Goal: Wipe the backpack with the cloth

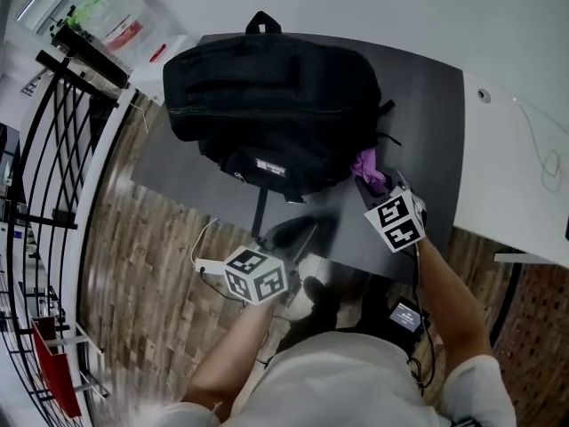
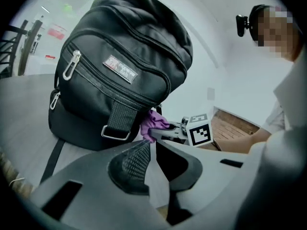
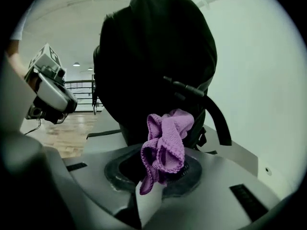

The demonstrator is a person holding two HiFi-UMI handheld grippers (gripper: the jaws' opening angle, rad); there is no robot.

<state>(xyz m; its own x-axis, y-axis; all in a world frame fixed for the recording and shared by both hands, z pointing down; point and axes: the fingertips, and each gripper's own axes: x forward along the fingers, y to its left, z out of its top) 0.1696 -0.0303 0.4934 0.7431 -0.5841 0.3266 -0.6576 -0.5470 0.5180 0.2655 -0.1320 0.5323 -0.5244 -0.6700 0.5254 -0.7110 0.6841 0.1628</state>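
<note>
Only the head view takes in the whole dark grey counter (image 1: 427, 132), with the black fabric backpack (image 1: 276, 105) lying on it, its carry handle on the far side. It also shows the wooden plank floor (image 1: 151, 265) and a black metal railing (image 1: 62, 149) at the left.

The left gripper view alone shows the backpack's front: a sewn label patch (image 2: 120, 69), silver zip pulls (image 2: 73, 63) and a webbing strap with a metal ring (image 2: 115, 128). The right gripper view faces the backpack's side instead, where a padded shoulder strap (image 3: 216, 119) hangs down.

The left gripper (image 2: 149, 143) is off the backpack, its fingers (image 2: 132, 162) drawn in until the tips nearly meet, with nothing between them.

The right gripper (image 3: 158, 176) has its fingers (image 3: 192, 174) clamped on the purple knitted cloth (image 3: 165, 140). The cloth stands bunched above the fingertips, a short tail hanging below them. In the head view it sits at the backpack's near right corner, against the black fabric, just ahead of the right gripper's marker cube (image 1: 396, 221).
</note>
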